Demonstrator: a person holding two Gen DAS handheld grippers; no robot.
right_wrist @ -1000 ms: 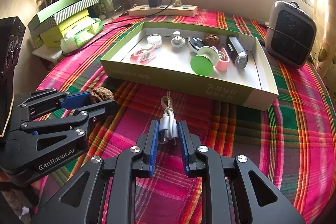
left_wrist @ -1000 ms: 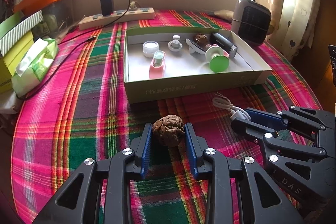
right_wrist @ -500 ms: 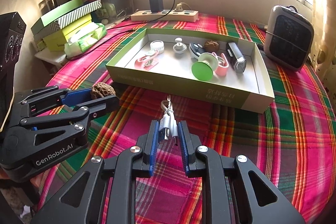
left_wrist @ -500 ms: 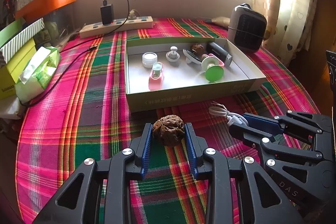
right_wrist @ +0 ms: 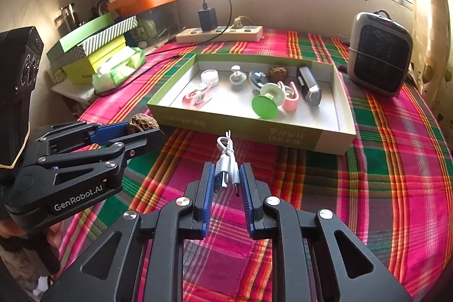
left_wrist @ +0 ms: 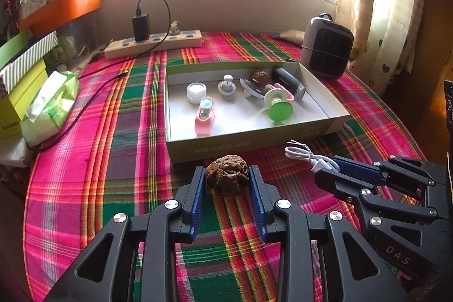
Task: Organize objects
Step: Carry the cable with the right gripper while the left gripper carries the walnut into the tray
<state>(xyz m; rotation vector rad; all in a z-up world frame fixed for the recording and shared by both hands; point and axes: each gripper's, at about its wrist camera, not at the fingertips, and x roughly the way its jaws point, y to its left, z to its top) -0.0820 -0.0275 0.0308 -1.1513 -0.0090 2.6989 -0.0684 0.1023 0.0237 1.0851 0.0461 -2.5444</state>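
My left gripper [left_wrist: 227,180] is shut on a brown walnut [left_wrist: 227,175] and holds it above the plaid cloth, just in front of the green box [left_wrist: 325,129]. It shows at the left in the right wrist view [right_wrist: 143,129]. My right gripper [right_wrist: 226,177] is shut on a coiled white USB cable [right_wrist: 226,160], raised off the cloth; it also shows in the left wrist view [left_wrist: 322,166]. The shallow box [right_wrist: 254,129] holds several small items: a green-based toy [right_wrist: 264,106], pink clips, a second walnut [right_wrist: 278,72], a small white jar.
A grey heater [right_wrist: 379,55] stands at the back right beside the box. A power strip [right_wrist: 220,33] with a charger lies along the back wall. Stacked green boxes and a tissue pack [right_wrist: 116,70] sit at the left. The table edge curves close on both sides.
Both grippers have risen and pulled back from the table, carrying the walnut and the cable; the box now looks smaller and farther away.
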